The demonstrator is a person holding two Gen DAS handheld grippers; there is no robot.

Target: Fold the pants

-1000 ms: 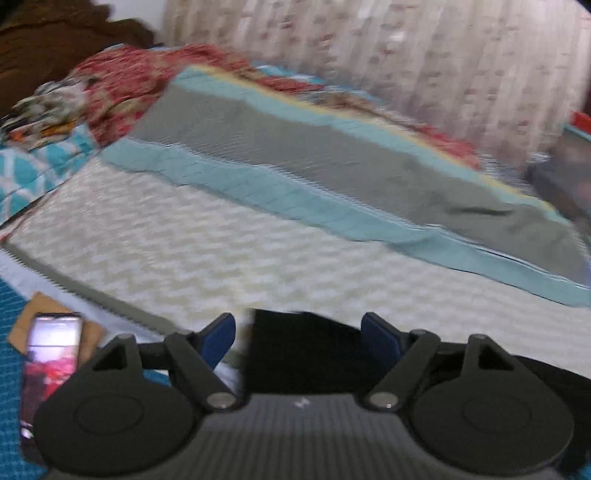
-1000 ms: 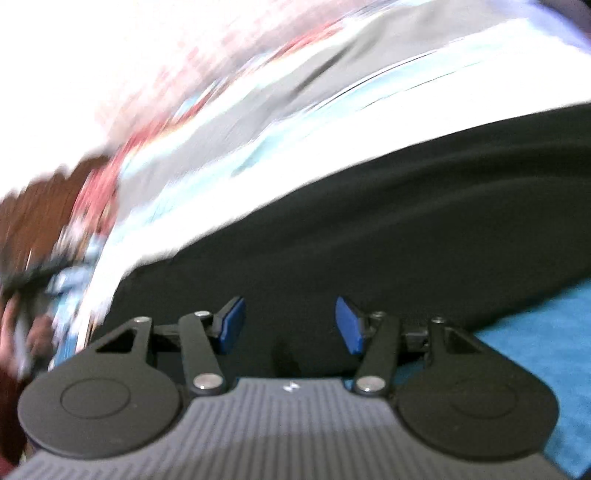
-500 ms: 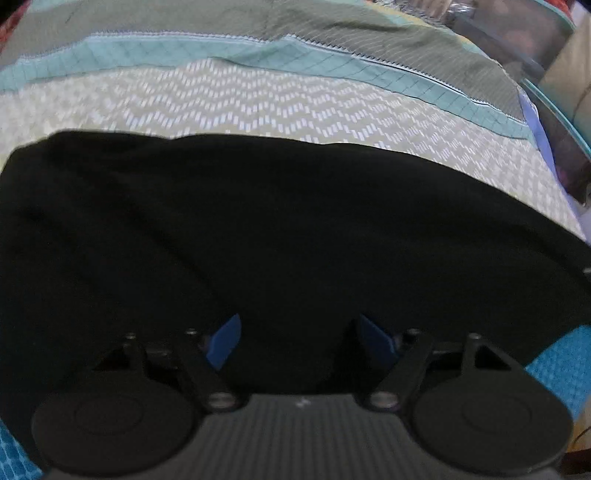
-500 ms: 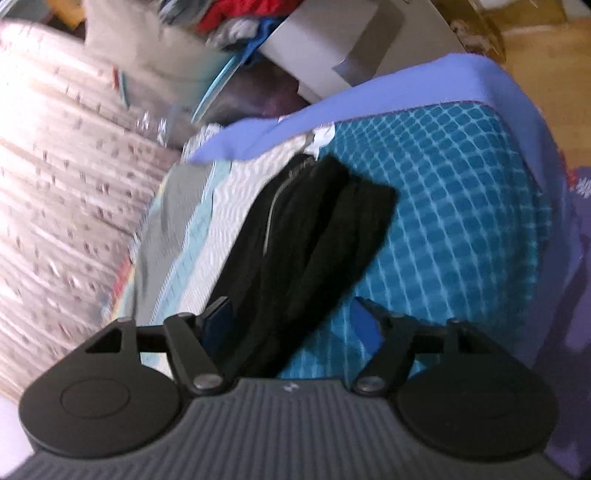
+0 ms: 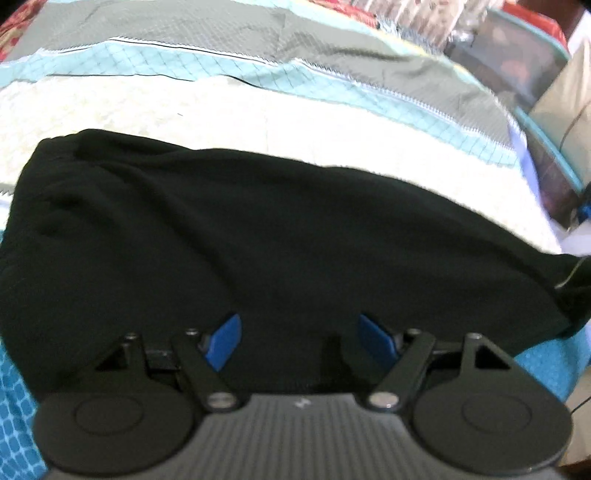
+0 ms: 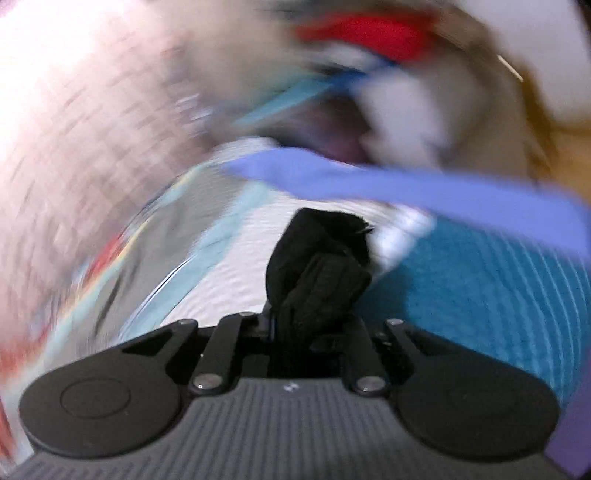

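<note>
Black pants [image 5: 258, 240] lie spread across the bed, over a white chevron blanket [image 5: 258, 122] and a teal patterned sheet [image 5: 546, 362]. My left gripper [image 5: 299, 336] hovers just above the near edge of the pants, open, its blue pads [image 5: 223, 341] apart with only flat fabric beneath them. In the blurred right wrist view, a bunched end of the pants [image 6: 317, 266] sticks out from between the fingers of my right gripper [image 6: 310, 325]. Its jaws are closing and pinch the cloth, which hides the pads.
A grey and teal striped blanket [image 5: 332, 62] covers the far side of the bed. A purple sheet edge [image 6: 406, 184] marks the end of the bed. A dark box [image 5: 517, 59] and red clutter [image 6: 369, 33] stand beyond it.
My right gripper closed on a bunched end of the pants, and its view swung and blurred. My left gripper tipped down and moved in over the pants, staying open.
</note>
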